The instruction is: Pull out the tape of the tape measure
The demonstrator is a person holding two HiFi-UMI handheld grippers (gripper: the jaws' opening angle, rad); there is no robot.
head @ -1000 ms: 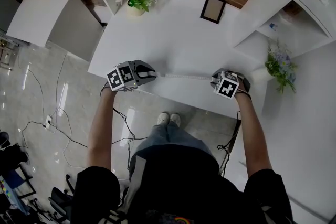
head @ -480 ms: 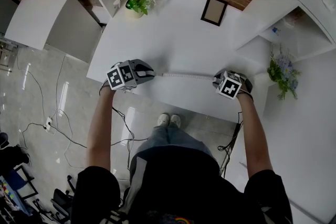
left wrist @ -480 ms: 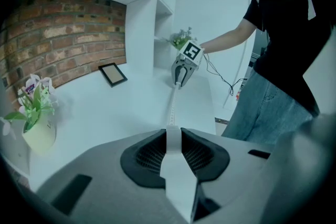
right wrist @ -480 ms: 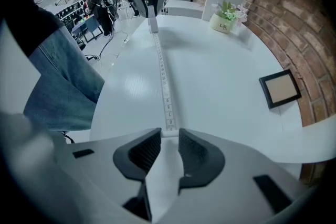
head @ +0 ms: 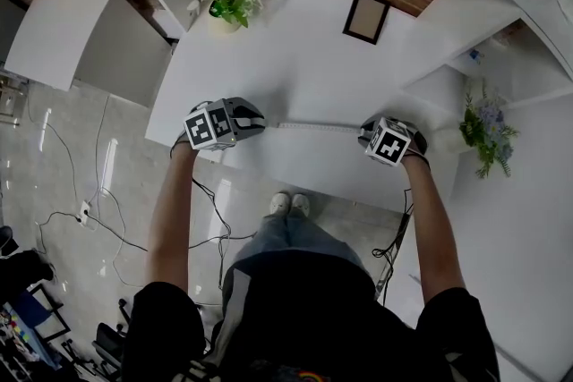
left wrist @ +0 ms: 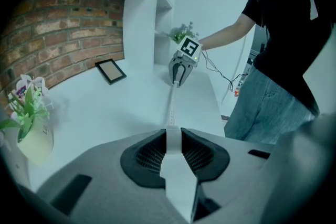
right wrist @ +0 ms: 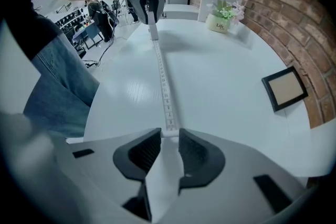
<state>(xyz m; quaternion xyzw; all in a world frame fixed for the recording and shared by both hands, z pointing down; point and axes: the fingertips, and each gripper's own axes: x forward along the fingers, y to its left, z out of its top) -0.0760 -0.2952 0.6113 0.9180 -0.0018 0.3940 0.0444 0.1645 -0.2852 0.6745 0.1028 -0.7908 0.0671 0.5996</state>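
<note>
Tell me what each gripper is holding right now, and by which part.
Left gripper: fingers closed on the white tape measure's body. Right gripper: fingers pinch the end tab of its white numbered tape.

1. Right gripper [right wrist: 169,136]: dark ribbed pads at the bottom of the view, tips closed on the end of the tape [right wrist: 164,86].
2. Tape: a pale printed strip running straight ahead from the jaw tips, low over the white table [right wrist: 226,71].
3. Left gripper [right wrist: 148,7]: far ahead, facing back this way, with its marker cube on top. The tape ends at its jaws.
4. Tape measure [right wrist: 153,33]: a small pale body at those far jaw tips. Detail is too small to read.
5. Picture frame [right wrist: 285,89]: lies flat, ahead and right of the jaws.
6. Potted plant [right wrist: 222,16]: far ahead, right of the tape.
7. Brick wall [right wrist: 286,18]: along the right.
8. Person [right wrist: 55,76]: left of the jaws, in jeans and a dark top.
</note>
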